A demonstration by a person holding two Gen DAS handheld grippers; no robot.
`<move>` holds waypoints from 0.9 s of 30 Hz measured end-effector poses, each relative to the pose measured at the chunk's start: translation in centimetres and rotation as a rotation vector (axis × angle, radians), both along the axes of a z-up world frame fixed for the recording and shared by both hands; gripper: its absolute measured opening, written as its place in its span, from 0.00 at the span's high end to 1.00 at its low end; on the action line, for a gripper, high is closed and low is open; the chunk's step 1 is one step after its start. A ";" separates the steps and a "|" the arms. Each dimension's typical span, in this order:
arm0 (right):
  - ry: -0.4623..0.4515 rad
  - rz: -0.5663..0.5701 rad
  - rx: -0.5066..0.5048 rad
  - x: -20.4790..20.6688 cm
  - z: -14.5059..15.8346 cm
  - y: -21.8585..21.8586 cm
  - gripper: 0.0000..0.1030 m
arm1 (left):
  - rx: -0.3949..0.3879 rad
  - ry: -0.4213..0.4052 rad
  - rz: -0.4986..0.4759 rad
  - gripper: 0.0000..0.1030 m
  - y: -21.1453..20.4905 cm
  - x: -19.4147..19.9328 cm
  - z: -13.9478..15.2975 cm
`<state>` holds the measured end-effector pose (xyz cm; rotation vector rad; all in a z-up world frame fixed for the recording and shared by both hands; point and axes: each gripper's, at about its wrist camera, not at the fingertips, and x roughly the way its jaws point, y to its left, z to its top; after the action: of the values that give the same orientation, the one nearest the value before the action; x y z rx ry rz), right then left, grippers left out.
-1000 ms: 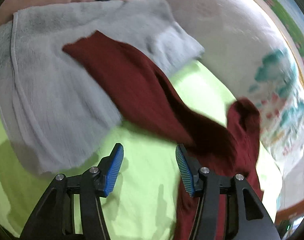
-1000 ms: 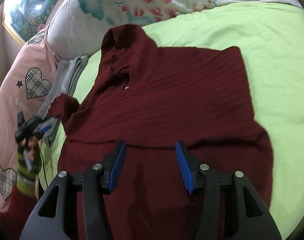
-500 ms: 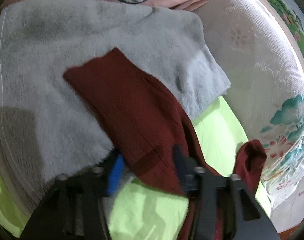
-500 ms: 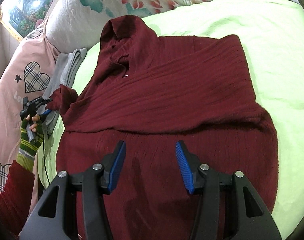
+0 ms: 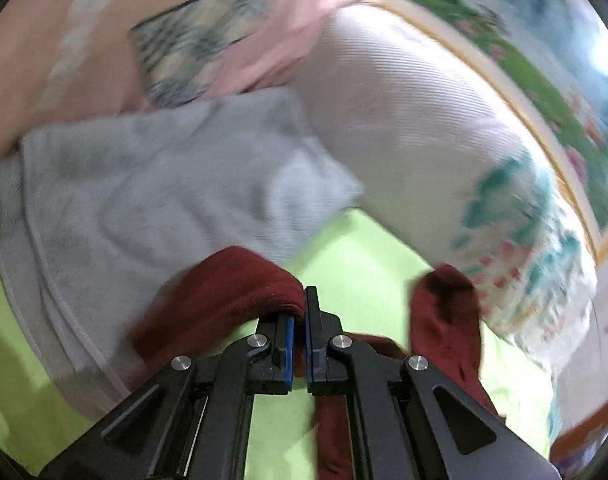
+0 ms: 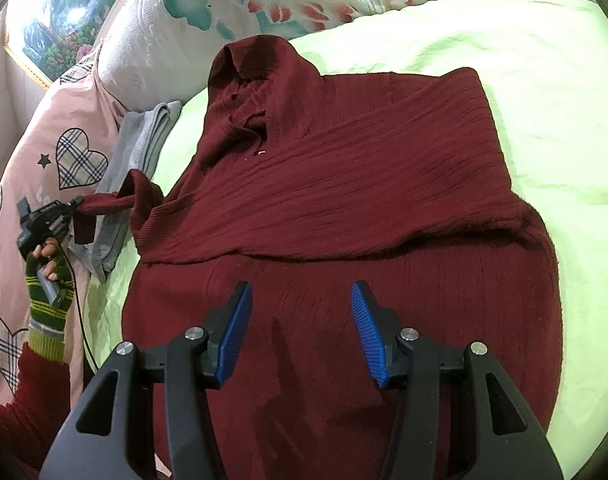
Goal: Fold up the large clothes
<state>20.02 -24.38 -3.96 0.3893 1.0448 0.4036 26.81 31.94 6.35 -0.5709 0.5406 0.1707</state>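
Observation:
A dark red ribbed sweater lies spread on the lime green bed sheet, its right sleeve folded across the chest and its collar toward the pillows. My left gripper is shut on the sweater's left sleeve, which bunches over the jaws above the grey towel. In the right wrist view that left gripper holds the sleeve lifted at the bed's left side. My right gripper hangs open above the sweater's lower half with nothing between its fingers.
A folded grey towel lies at the left of the bed. A pink pillow with plaid hearts and a white floral pillow line the head. A framed landscape picture hangs behind. A gloved hand holds the left gripper.
My left gripper went from open to shut on the sleeve end, then rose with it off the grey towel. The right gripper stayed where it was, still open.

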 end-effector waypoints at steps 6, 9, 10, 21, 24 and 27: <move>-0.023 -0.037 0.019 -0.8 0.8 -1.5 0.49 | 0.160 -0.123 -0.246 0.98 -11.9 -0.8 5.5; -0.032 -0.079 0.026 -1.3 1.1 -3.0 0.49 | 0.205 -0.138 -0.386 0.98 -18.3 -0.8 6.2; -0.033 -0.097 0.030 -1.4 1.1 -3.7 0.49 | 0.229 -0.135 -0.432 0.98 -21.1 -0.5 5.8; -0.030 -0.262 0.059 -2.5 1.3 -10.1 0.49 | 0.191 0.087 -0.671 0.98 -38.1 5.4 -6.0; -0.029 -0.290 0.071 -2.3 1.3 -11.0 0.49 | 0.212 0.148 -0.712 0.98 -40.6 5.8 -8.9; -0.028 -0.292 0.086 -1.8 1.2 -10.9 0.49 | 0.205 0.222 -0.769 0.96 -41.9 5.7 -11.3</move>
<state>18.20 -35.32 -2.77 0.6025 0.9285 0.1915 32.50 -9.95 -4.95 -0.1163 0.9099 -0.4424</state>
